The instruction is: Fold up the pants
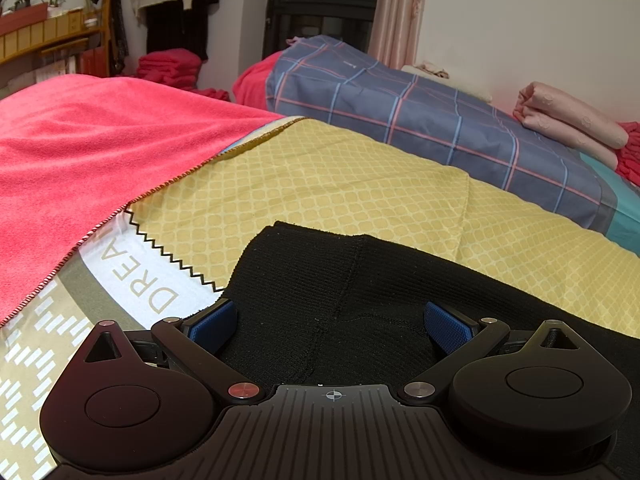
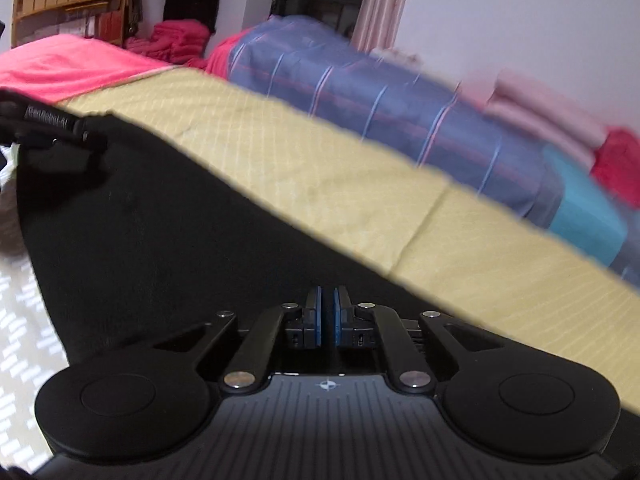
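Black knit pants (image 1: 360, 280) lie spread on the yellow patterned blanket (image 1: 320, 176). My left gripper (image 1: 328, 316) hovers low over the near part of the pants, open, its blue pads (image 1: 212, 326) wide apart and a seam of the cloth between them. In the right wrist view, which is blurred, the pants (image 2: 160, 220) fill the lower left, with a straight edge running down to the right. My right gripper (image 2: 328, 312) sits over that cloth near its edge, shut, with only a thin dark slit between the pads. No cloth shows pinched there. The left gripper's body (image 2: 52, 128) shows at the far left.
A pink towel (image 1: 100, 152) covers the bed's left side. A rolled blue plaid quilt (image 1: 420, 120) and folded pink bedding (image 1: 572, 124) lie behind the blanket. Red folded cloths (image 1: 172, 66), a wooden shelf (image 1: 48, 36) and hanging clothes stand at the back wall.
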`<action>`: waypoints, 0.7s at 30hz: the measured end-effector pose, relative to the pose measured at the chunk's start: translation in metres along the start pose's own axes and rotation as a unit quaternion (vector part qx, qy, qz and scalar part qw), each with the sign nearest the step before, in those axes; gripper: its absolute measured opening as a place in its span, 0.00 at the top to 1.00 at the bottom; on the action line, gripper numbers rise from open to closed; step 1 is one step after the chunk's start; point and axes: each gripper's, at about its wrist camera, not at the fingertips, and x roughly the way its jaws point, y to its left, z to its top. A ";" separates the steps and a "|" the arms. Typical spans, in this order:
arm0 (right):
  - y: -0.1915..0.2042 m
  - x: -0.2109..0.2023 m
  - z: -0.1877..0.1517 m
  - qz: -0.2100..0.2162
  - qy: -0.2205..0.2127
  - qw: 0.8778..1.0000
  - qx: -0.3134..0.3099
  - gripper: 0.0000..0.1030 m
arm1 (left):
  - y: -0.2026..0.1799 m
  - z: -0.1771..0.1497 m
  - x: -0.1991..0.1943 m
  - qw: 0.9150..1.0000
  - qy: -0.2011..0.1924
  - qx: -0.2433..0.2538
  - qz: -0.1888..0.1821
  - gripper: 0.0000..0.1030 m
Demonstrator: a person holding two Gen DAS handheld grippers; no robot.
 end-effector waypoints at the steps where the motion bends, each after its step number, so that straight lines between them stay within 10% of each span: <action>1: -0.002 -0.005 0.005 -0.005 -0.019 1.000 0.006 0.95 | 0.000 0.000 0.000 1.000 0.000 0.000 0.001 0.00; 4: -0.010 -0.003 0.013 -0.021 -0.049 0.998 0.030 0.92 | 0.001 0.000 0.000 1.000 0.000 0.000 0.000 0.00; 7: -0.011 0.026 0.005 -0.029 0.028 0.999 0.019 0.80 | 0.000 0.000 0.000 1.000 0.000 0.000 -0.001 0.00; 15: -0.077 -0.052 -0.031 0.009 -0.001 0.989 0.145 0.41 | -0.001 -0.001 0.000 1.000 0.001 0.002 0.001 0.00; 17: -0.115 -0.059 -0.059 -0.004 0.030 0.979 0.202 0.47 | -0.001 -0.001 0.000 1.000 0.001 0.002 0.002 0.00; 19: -0.161 -0.080 -0.087 -0.044 0.031 0.960 0.275 0.81 | -0.002 -0.001 0.000 1.000 0.001 0.004 0.003 0.00; 21: -0.206 -0.121 -0.112 -0.096 0.010 0.913 0.397 0.64 | -0.003 -0.002 0.001 1.000 0.001 0.006 0.005 0.00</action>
